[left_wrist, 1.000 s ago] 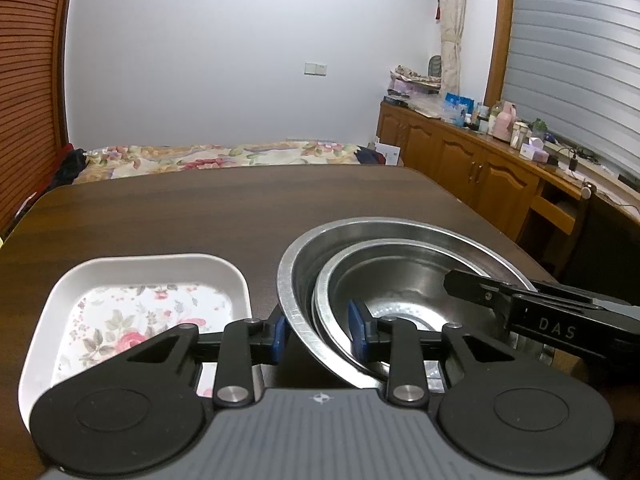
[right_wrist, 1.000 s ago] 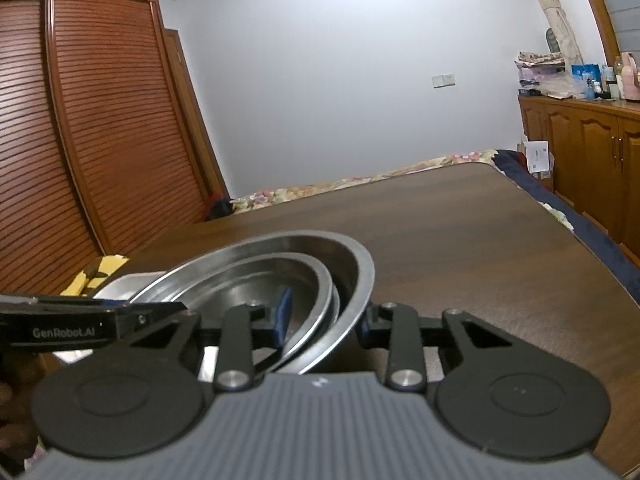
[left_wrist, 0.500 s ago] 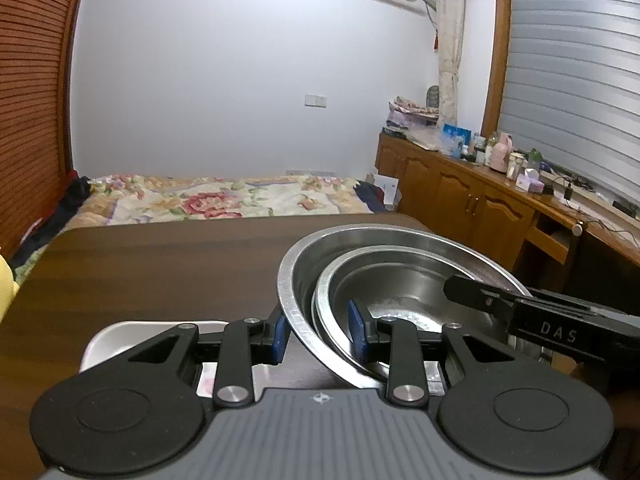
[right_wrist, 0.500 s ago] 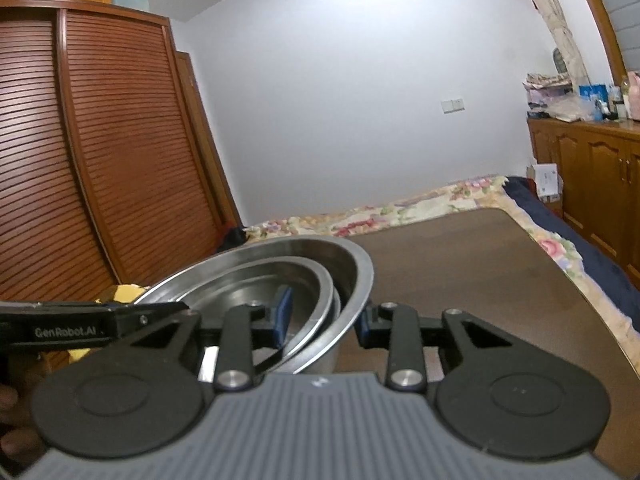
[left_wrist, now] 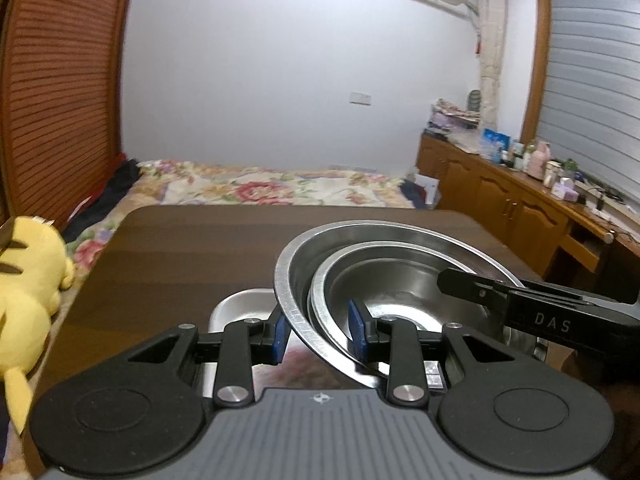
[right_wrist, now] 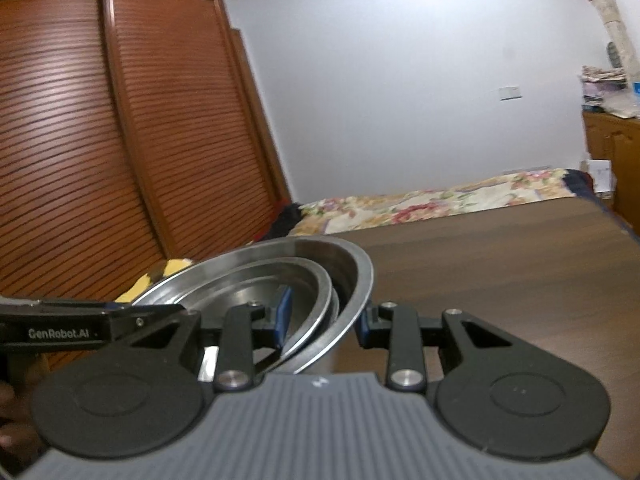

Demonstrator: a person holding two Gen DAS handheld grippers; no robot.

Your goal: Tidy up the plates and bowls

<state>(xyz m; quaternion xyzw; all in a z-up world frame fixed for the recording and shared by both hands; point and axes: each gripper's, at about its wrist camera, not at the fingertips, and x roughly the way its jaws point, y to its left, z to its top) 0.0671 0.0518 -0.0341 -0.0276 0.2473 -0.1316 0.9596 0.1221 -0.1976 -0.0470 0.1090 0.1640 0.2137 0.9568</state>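
Observation:
Two nested steel bowls, a large outer bowl [left_wrist: 384,234] and a smaller inner bowl [left_wrist: 404,284], hang above the dark wooden table [left_wrist: 192,248]. My left gripper [left_wrist: 319,332] is shut on their left rims, one blue pad outside and one inside. The right gripper [left_wrist: 536,312] reaches in from the right side. In the right wrist view the same outer bowl [right_wrist: 336,256] and inner bowl [right_wrist: 256,286] tilt between the pads of my right gripper [right_wrist: 323,320], shut on their right rims. A white tray [left_wrist: 240,302] lies below, mostly hidden.
A yellow plush toy [left_wrist: 28,292] lies off the table's left edge. A floral bed [left_wrist: 260,184] stands beyond the far edge, wooden cabinets [left_wrist: 520,208] with clutter along the right wall, and a slatted wardrobe [right_wrist: 100,140] on the left. A hand [right_wrist: 8,412] holds the left gripper.
Both grippers have risen and moved left with the nested bowls. The floral tray has slid under the bowls and the left gripper, with only its far rim showing.

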